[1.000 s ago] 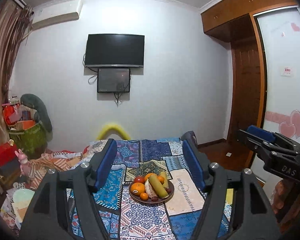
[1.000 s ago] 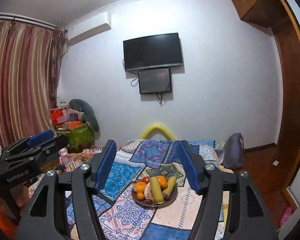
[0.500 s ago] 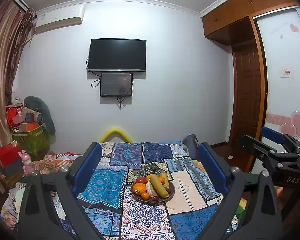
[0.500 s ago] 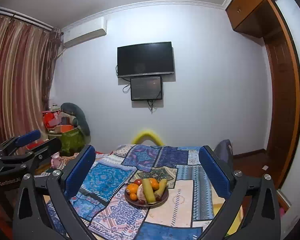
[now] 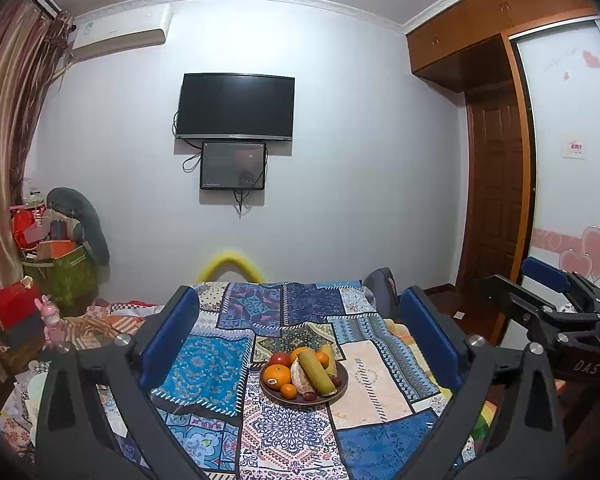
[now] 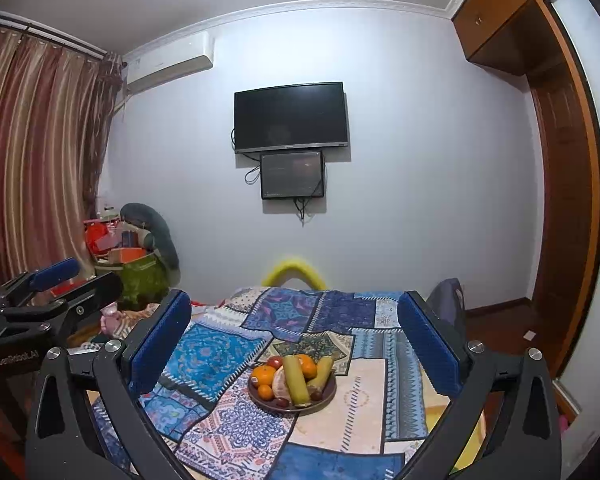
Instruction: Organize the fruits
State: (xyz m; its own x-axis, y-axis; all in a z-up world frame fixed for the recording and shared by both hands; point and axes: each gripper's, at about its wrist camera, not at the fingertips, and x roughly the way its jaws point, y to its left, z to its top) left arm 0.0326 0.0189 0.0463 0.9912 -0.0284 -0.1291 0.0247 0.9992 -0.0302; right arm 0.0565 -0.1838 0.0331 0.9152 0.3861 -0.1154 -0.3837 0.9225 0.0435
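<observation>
**Fruit plate on patchwork cover: both tools spread wide, nothing held**

Bedroom setting: striped brown curtains (image 6: 40,152) hang at the left, a black wall-mounted television (image 5: 236,106) sits at centre, and a brown wooden wardrobe (image 5: 496,184) stands at the right. Below, a blue patchwork quilted bed cover (image 5: 204,364) serves as the work surface.

**Hazards**
- The cover is soft and creased. Pressing down on the plate rim would probably tip it, and the round fruits would roll off.
- The fruits are heaped and touching. Pulling a lower piece is likely to dislodge its neighbours.
- The peeled fruit would bruise or split under a firm clamp.

**Tool state**
- The left gripper (image 5: 298,338) has just been opening; its jaws stand fully apart, with nothing between the pads.
- The right gripper (image 6: 294,338) has likewise just been opening and is empty.
- Both are well short of the plate.

**Task item**
The round dark brown plate (image 5: 340,390) lies on the cover, ahead of both tools. Left to right it carries a large orange with a sticker (image 5: 278,374), a pale peeled citrus fruit (image 5: 300,376), a long yellow-green cob-shaped piece (image 5: 318,372) and a smaller orange (image 5: 323,359) behind. Small dark red fruits sit at the near rim.
</observation>
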